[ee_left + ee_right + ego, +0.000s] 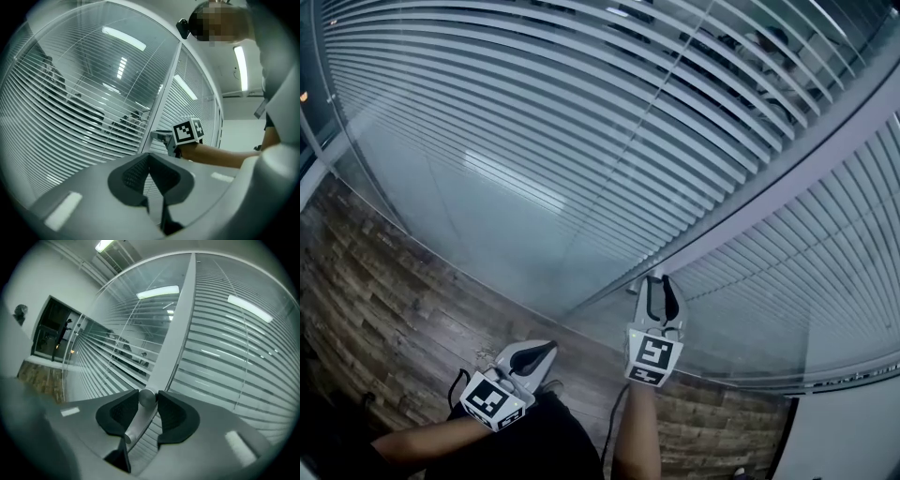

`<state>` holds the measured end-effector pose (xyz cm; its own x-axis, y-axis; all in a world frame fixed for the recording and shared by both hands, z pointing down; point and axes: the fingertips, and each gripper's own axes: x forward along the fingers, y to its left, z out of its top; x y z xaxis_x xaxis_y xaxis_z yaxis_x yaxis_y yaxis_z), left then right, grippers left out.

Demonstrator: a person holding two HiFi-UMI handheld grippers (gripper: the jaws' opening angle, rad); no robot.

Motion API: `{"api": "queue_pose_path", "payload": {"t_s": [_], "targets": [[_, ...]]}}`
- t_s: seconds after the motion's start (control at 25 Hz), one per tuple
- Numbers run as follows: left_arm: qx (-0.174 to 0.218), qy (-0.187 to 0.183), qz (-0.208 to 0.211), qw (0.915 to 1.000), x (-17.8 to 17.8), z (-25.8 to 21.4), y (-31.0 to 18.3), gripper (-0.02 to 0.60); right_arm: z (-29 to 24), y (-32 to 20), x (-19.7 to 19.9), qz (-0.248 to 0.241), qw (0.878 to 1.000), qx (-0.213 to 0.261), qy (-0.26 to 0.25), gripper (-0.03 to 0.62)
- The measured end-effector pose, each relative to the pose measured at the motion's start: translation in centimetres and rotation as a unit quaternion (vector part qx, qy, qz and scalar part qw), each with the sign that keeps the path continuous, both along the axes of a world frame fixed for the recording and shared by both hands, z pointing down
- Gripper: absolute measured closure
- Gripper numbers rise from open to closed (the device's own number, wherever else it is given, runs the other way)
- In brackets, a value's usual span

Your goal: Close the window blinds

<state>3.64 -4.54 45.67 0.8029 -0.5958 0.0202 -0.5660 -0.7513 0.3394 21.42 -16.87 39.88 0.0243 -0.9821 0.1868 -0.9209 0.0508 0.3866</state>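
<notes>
Right gripper view, right gripper clamped on metal knob, left gripper closed, empty

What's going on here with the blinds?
A person with a gripper in each hand is working at the window blinds. The right gripper is clamped on a small metal knob on the frame post between two panes; by the look of it, the knob is the slat control. The left gripper hangs back, shut and empty. The blinds left of the post are not closed yet: the room behind shows through them.
</notes>
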Motion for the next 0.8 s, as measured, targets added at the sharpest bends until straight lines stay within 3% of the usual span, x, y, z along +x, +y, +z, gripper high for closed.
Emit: {"api": "queue_pose_path", "payload": {"t_s": [0.12,0.28,0.44,0.52,0.68,0.8], "targets": [[0.007,-0.006,0.013,0.9999,0.1,-0.3,0.8,0.581,-0.1,0.0,-0.1,-0.009,0.999,-0.009,0.048,0.462],[0.012,-0.014,0.03,0.9994,-0.2,-0.7,1.2,0.581,-0.7,0.1,0.0,-0.011,0.998,-0.018,0.067,0.461],[0.017,-0.013,0.043,0.9988,-0.8,-0.5,0.7,0.581,0.2,-0.2,-0.4,-0.003,0.981,-0.034,0.191,0.464],[0.022,-0.018,0.054,0.9981,-1.2,-0.2,0.7,0.581,0.5,-0.2,-0.4,0.0,0.977,-0.035,0.212,0.465],[0.018,-0.027,0.065,0.9974,-2.2,0.4,0.6,0.581,0.4,-0.1,-0.5,0.012,0.989,-0.021,0.148,0.461],[0.022,-0.027,0.059,0.9977,-2.5,0.0,0.5,0.581,0.3,0.6,-0.2,0.032,0.999,-0.008,0.029,0.436]]}}
